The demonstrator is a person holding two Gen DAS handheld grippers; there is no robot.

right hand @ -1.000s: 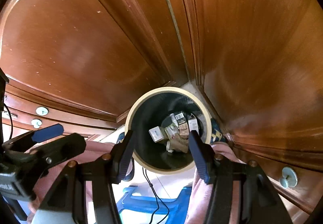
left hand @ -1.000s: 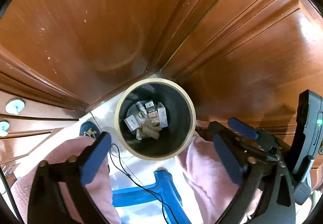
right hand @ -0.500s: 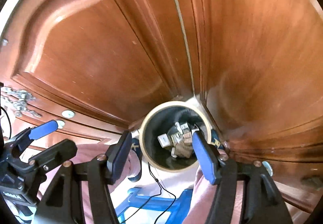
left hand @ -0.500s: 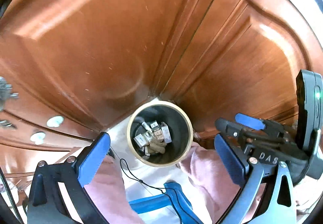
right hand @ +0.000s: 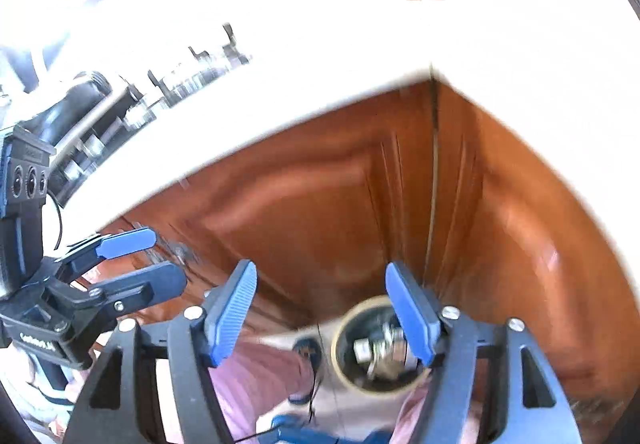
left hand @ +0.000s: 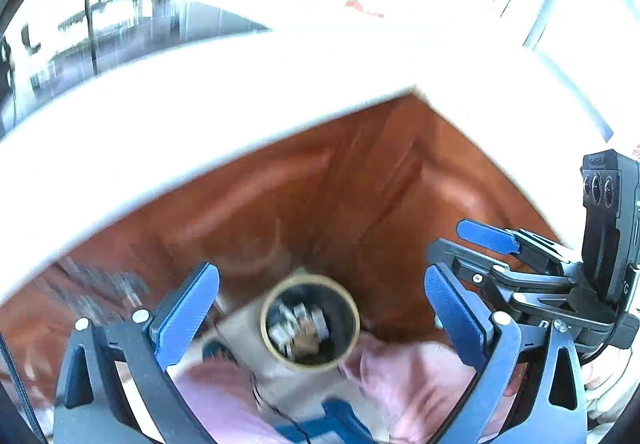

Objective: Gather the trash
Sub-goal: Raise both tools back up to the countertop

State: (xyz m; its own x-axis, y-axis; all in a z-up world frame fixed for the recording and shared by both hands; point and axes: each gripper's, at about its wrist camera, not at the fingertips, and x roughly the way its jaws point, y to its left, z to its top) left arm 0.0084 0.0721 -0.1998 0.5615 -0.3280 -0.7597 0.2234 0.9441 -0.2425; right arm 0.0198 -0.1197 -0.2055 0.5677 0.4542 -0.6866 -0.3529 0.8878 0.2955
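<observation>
Currently both hand-held grippers, left (left hand: pixel 320 308) and right (right hand: pixel 320 312), are standing apart and empty, the right one's jaws having just been widening, because the trash (left hand: pixel 300 328) is lying in the bin (left hand: pixel 348 348) on the floor.

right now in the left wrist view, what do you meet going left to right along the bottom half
left tool's left finger → trash bin with boxes inside → left tool's right finger → right tool, jaws open and empty
</observation>
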